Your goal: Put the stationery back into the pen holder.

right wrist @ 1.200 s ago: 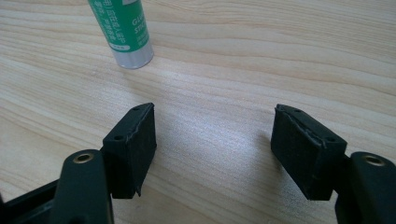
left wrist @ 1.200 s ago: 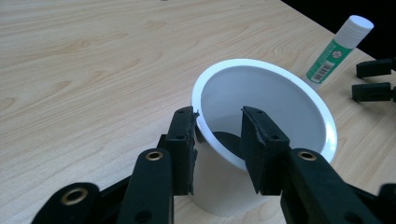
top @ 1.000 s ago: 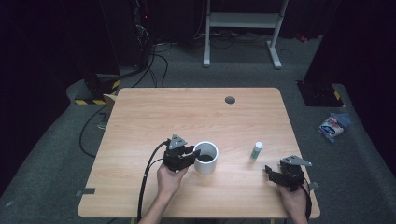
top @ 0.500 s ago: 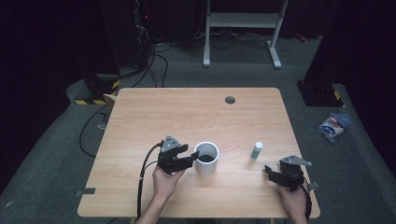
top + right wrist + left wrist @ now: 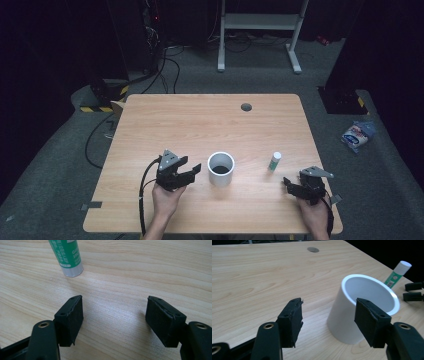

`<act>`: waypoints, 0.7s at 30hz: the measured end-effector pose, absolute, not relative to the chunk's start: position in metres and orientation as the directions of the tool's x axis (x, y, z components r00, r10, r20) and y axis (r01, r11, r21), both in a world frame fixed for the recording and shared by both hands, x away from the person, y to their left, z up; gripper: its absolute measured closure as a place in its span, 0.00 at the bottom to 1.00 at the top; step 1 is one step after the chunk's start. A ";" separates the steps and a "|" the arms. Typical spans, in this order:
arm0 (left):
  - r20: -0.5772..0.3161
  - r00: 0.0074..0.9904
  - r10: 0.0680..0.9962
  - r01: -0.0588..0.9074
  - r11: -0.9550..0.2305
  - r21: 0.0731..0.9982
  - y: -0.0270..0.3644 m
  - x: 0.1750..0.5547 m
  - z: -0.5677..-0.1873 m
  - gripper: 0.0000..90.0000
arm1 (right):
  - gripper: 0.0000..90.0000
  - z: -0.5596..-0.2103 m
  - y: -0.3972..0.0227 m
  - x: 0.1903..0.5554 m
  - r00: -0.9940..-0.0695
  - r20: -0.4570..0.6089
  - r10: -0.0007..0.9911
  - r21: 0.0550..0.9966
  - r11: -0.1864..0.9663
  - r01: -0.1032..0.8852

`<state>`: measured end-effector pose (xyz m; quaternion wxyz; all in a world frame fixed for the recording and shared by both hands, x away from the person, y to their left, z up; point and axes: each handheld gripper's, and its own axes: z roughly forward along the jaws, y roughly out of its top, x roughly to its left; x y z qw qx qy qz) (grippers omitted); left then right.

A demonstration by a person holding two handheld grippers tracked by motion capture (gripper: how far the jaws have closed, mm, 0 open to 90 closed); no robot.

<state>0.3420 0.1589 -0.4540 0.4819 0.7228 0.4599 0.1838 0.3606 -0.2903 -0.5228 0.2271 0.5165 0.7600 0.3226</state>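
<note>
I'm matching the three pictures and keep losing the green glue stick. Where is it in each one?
High view: the glue stick stands right of centre, between the white cup and the right gripper.
Left gripper view: upper right, behind the cup.
Right gripper view: top left, ahead of the open jaws.
Shared landmark: the wooden table.

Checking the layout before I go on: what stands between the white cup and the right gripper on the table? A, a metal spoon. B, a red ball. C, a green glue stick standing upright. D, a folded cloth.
C: in the high view, a green glue stick with a white cap stands upright between the white cup and the right gripper.
</note>
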 end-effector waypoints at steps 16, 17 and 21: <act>-0.170 0.420 0.892 0.544 -0.098 0.833 0.191 0.339 -0.472 0.42 | 0.34 -0.523 -0.290 0.361 -0.364 -0.012 0.931 0.725 0.259 0.638; -0.167 0.414 0.895 0.548 -0.098 0.831 0.192 0.339 -0.473 0.42 | 0.34 -0.523 -0.290 0.361 -0.364 -0.012 0.931 0.725 0.259 0.639; -0.148 0.384 0.912 0.563 -0.104 0.820 0.195 0.340 -0.477 0.42 | 0.33 -0.523 -0.290 0.361 -0.366 -0.011 0.931 0.724 0.260 0.639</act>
